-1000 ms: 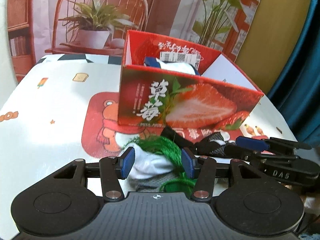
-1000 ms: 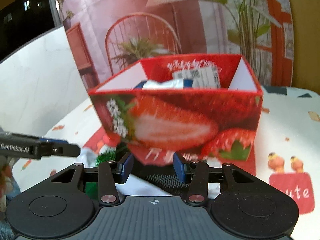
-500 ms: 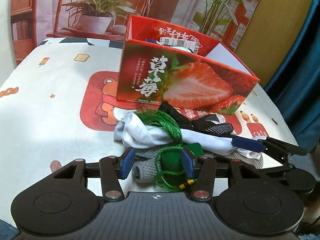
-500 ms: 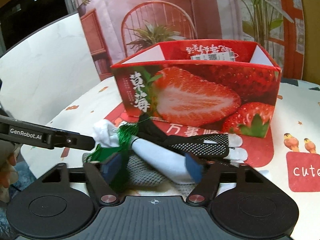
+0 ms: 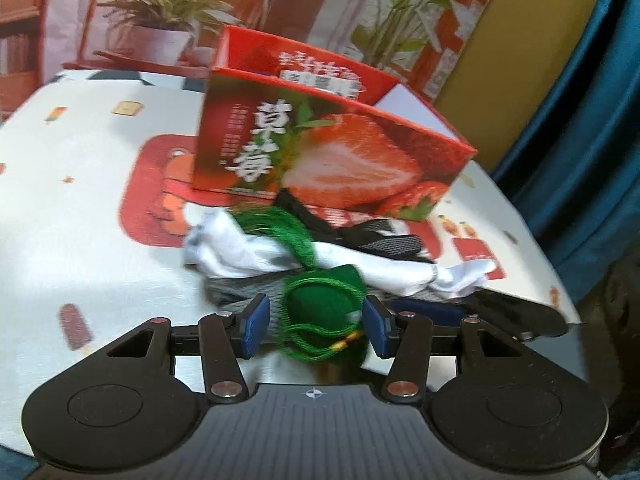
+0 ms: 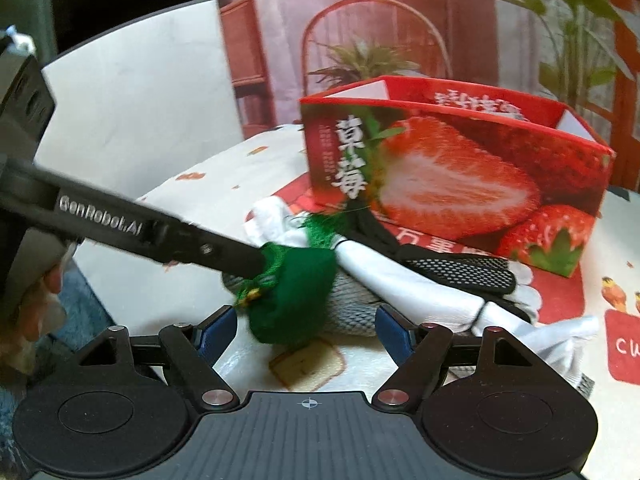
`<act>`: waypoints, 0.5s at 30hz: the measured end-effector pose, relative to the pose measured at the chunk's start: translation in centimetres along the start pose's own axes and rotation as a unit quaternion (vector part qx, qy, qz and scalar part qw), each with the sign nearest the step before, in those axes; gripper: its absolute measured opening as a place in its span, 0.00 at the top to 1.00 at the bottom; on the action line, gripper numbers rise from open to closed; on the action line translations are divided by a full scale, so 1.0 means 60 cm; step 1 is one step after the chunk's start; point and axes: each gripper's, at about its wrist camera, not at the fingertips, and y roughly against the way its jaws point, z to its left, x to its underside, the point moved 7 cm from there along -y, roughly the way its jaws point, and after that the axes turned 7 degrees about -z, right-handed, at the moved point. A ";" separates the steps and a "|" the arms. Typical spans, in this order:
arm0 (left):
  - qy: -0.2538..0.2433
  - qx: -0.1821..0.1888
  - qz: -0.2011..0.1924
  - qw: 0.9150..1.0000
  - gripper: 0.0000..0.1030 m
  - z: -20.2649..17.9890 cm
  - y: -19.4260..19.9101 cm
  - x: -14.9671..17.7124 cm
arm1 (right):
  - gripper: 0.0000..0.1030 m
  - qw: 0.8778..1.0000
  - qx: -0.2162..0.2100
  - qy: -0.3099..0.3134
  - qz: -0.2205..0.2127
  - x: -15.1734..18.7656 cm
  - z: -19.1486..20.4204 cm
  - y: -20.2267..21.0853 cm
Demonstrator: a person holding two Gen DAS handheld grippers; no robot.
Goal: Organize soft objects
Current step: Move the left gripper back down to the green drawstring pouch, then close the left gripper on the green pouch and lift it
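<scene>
A pile of soft things lies in front of the red strawberry box (image 5: 332, 152): a white cloth (image 5: 240, 248), a green tassel (image 5: 288, 232), a black mesh glove (image 6: 460, 272) and a grey knit piece (image 6: 352, 304). A green pouch (image 5: 320, 312) with a cord sits on the near side of the pile. My left gripper (image 5: 316, 328) is open around the pouch, its pads not pressing. My right gripper (image 6: 306, 332) faces the same pouch (image 6: 296, 296) from the other side. Its jaws are closing, with the pouch and the grey knit just ahead of the pads and untouched.
The table wears a cartoon-print cloth (image 5: 80, 208) whose near edge is close to both grippers. The box (image 6: 452, 184) is open-topped with something white inside. A blue curtain (image 5: 580, 120) hangs at the right. A person's hand (image 6: 32, 300) holds the left gripper.
Both grippers drew back from the box toward the near side of the pile. The left pads went from the white cloth to the green pouch. The right jaws opened wider.
</scene>
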 end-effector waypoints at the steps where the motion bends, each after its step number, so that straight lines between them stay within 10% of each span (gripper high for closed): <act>1: 0.003 0.011 0.001 1.000 0.48 -0.004 -0.004 -0.001 | 0.33 1.000 -0.002 0.004 -0.001 -0.001 0.002 -0.002; 15: 0.038 0.011 0.018 0.999 0.48 0.010 -0.036 0.004 | 0.42 0.999 -0.029 0.021 0.001 -0.006 0.009 -0.027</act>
